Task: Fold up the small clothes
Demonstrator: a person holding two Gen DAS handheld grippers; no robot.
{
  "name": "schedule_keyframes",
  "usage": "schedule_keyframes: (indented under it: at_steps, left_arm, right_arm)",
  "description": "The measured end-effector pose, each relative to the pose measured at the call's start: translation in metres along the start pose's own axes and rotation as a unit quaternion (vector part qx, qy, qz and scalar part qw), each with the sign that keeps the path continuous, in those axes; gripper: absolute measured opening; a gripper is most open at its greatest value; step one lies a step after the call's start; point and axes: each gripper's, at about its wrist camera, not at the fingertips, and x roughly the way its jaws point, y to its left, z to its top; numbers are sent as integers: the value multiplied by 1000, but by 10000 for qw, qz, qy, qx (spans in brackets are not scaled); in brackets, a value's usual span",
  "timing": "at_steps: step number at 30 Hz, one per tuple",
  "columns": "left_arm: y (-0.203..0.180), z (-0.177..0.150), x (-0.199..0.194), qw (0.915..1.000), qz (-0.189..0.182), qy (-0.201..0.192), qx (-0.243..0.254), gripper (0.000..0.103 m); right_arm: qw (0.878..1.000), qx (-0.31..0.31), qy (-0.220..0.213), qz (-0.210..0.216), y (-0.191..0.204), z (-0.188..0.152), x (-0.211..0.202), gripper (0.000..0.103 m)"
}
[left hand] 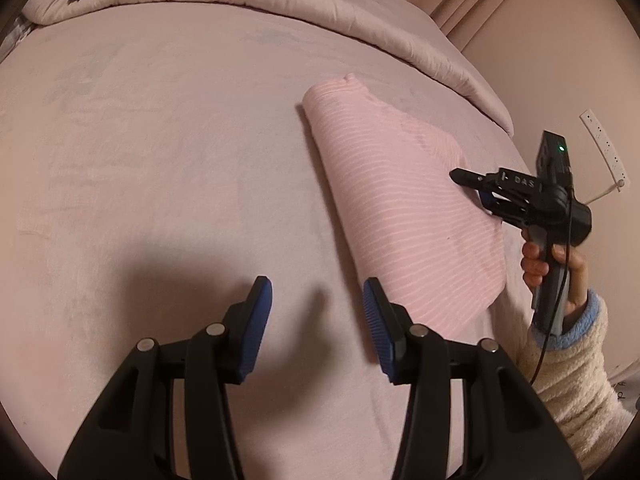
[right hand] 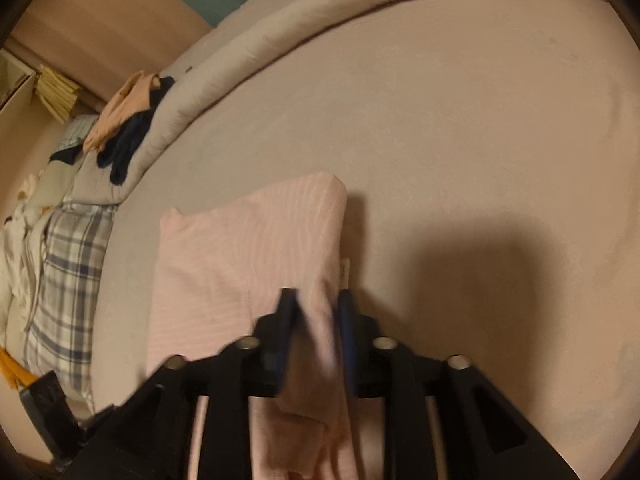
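A pink striped garment [left hand: 396, 200] lies folded into a long strip on the pink bed sheet [left hand: 160, 160]. My left gripper [left hand: 318, 292] is open and empty, hovering over the sheet just left of the garment's near end. My right gripper [left hand: 470, 188] is at the garment's right edge. In the right wrist view the right gripper [right hand: 316, 300] has its blue pads on either side of a raised fold of the pink garment [right hand: 248, 248], closed on it.
A rolled pink duvet [left hand: 280, 4] runs along the far side of the bed, with dark clothes [right hand: 128, 144] and a peach garment [right hand: 124, 108] on it. A plaid pillow [right hand: 64, 280] lies at the left. A white power strip [left hand: 604, 148] hangs on the wall.
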Motion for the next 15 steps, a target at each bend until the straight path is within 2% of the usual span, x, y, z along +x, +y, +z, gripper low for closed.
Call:
schedule_keyframes:
  at_steps: [6, 7, 10, 12, 14, 15]
  left_arm:
    - [-18, 10, -5, 9995, -193, -258, 67, 51]
    - [-22, 13, -6, 9992, -229, -313, 100, 51]
    - [-34, 22, -1, 9983, -364, -436, 162, 49]
    - [-40, 24, 5, 9978, -453, -444, 189, 49]
    - [-49, 28, 14, 9976, -450, -456, 251, 40]
    - [-55, 29, 20, 9974, -442, -431, 360, 23]
  right_arm:
    - [9937, -721, -836, -184, 18, -22, -52, 37]
    - [9922, -827, -921, -115, 21, -27, -58, 37]
    - [9858, -1222, -1045, 480, 35, -48, -70, 36]
    - [9803, -1550, -1040, 644, 47, -64, -72, 36]
    - [9758, -1851, -941, 681, 57, -77, -66, 32]
    - [9742, -1971, -845, 708, 60, -83, -62, 29]
